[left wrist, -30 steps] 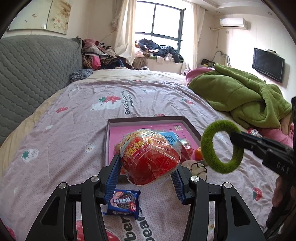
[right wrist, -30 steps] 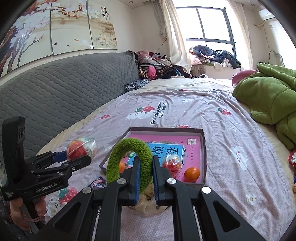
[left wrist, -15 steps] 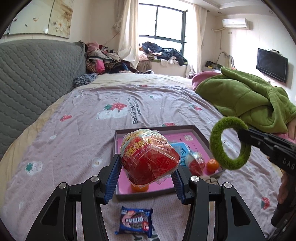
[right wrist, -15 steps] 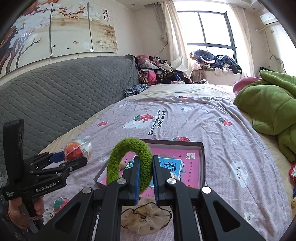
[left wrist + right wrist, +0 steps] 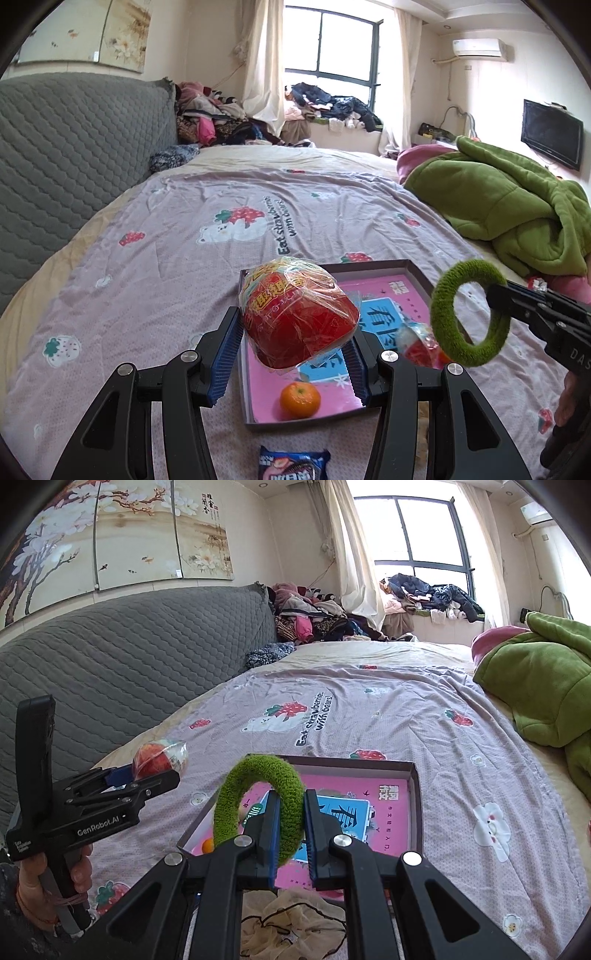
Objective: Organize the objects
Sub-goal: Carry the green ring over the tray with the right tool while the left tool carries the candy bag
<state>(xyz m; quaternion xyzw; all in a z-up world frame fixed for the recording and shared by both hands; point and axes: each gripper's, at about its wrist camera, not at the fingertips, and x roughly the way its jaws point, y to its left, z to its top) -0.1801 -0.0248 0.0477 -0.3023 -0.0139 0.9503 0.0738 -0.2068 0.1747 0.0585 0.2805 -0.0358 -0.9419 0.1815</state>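
Left gripper clamps the red snack bag, right gripper pinches the green ring: lower both gently into the tray before releasing.

glossy crinkled plastic wraps the red snack; fuzzy green ring; matt cloth bedsheet

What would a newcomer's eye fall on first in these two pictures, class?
Probably the red snack in crinkly wrap, gripped by the left gripper above the pink-lined tray. Next, the fuzzy green ring pinched in the right gripper, then the small orange in the tray's near corner.
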